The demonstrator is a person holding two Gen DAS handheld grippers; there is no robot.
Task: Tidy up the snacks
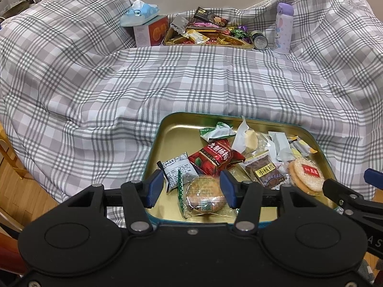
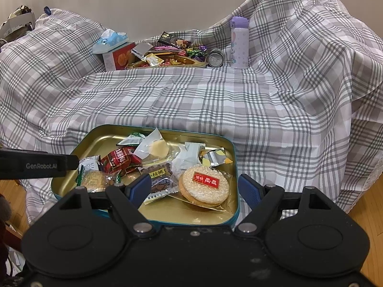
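The tin [image 1: 167, 129] with a gold inside and teal rim lies on the plaid cloth [image 1: 143, 83] straight ahead of both claws, its near edge just under their tips. The left claw [image 1: 191, 190] hangs over the tin's near left part with its jaws apart; a round biscuit in clear wrap [image 1: 205, 197] lies between the blue pads [image 1: 153, 189], and I cannot tell whether either pad touches the wrapper. Just past this claw lie a white packet [image 1: 177, 167] and a red packet [image 1: 213, 157], and further ahead a green-and-white packet [image 1: 216, 131]. To its right lie a brown walnut packet [image 1: 265, 171] and a sesame biscuit with a red label [image 1: 307, 174].

The right claw [image 2: 195, 190] stands wide apart over the tin's near right corner, holding nothing. The sesame biscuit [image 2: 204, 184] lies between its pads; the left pad [image 2: 141, 189] sits just beside the walnut packet [image 2: 160, 179], while the right pad [image 2: 249, 191] is outside the tin's rim [image 2: 235, 167], over the cloth. The left claw's arm [image 2: 38, 165] reaches in from this claw's left.

Far ahead of both claws stands a gold tray [image 2: 167, 64] heaped with sweets, with a tissue box [image 2: 110, 39] on an orange-printed box [image 2: 117, 59] at its left, and a can [image 2: 215, 58] lying on its side and a purple bottle [image 2: 239, 43] standing upright at its right
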